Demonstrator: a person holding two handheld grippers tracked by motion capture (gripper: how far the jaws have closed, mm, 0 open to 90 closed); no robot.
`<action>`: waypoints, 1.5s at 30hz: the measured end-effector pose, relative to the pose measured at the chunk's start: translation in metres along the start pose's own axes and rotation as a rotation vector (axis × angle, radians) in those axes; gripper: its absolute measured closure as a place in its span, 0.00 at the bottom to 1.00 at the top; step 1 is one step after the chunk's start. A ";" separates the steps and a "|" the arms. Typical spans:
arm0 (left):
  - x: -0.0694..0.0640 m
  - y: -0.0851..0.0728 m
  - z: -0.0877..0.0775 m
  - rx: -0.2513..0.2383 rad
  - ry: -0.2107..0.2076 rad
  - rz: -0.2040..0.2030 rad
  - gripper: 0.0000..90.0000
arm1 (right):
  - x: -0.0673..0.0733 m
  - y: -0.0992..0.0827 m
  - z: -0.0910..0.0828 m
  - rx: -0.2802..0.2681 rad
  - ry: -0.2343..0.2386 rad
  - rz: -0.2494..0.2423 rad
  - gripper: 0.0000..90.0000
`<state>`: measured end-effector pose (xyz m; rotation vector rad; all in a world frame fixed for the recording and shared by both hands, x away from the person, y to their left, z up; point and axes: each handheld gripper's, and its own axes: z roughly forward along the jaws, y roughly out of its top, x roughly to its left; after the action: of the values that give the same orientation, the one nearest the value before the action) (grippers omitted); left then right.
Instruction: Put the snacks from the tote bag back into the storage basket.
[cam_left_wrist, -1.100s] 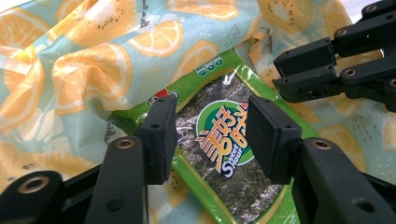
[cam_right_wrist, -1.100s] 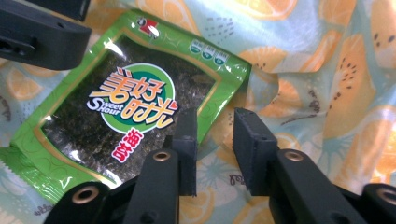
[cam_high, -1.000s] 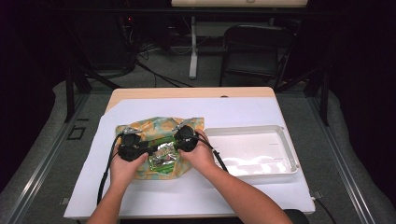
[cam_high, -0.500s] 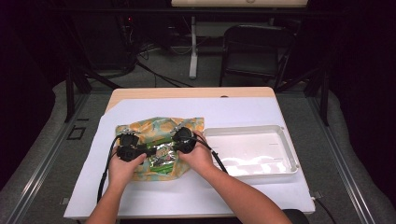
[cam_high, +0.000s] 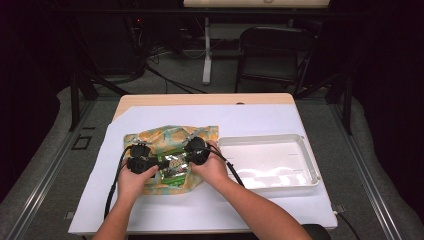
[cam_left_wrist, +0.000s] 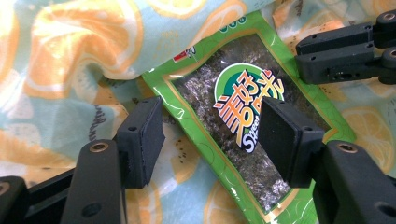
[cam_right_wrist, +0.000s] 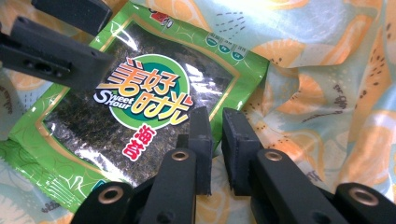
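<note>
On orange-print cloth (cam_high: 150, 140): green seaweed packet (cam_left_wrist: 233, 121) lies flat. Left gripper (cam_left_wrist: 210, 135) jaws wide, straddling packet. Right gripper (cam_right_wrist: 215, 140) jaws narrow at packet edge, grip unclear.

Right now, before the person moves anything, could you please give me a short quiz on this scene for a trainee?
1. Fill the gap: in the high view, the white tray stands to the ___ of the citrus-print cloth.
2. Choose one: the left gripper has its jaws A) shut on the cloth, B) open, one on each side of the packet's edge, C) shut on the tray's rim.
3. True or false: the green seaweed packet lies inside the tray.

Key: 1 right. 2 B. 3 false; it lies on the cloth.
</note>
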<state>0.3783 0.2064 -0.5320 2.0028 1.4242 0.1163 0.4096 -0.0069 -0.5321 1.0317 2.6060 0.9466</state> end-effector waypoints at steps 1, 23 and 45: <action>0.000 0.000 0.001 -0.002 0.003 -0.004 0.44 | 0.000 0.000 0.000 0.000 0.000 0.001 0.92; 0.003 -0.003 0.013 0.043 -0.043 -0.059 0.41 | -0.001 -0.002 0.000 -0.006 0.005 0.010 0.93; 0.005 0.000 0.008 -0.019 -0.082 -0.097 0.42 | -0.002 -0.004 0.000 -0.018 0.004 0.036 0.93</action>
<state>0.3835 0.2067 -0.5396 1.8973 1.4596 0.0056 0.4090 -0.0107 -0.5350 1.0768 2.5860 0.9788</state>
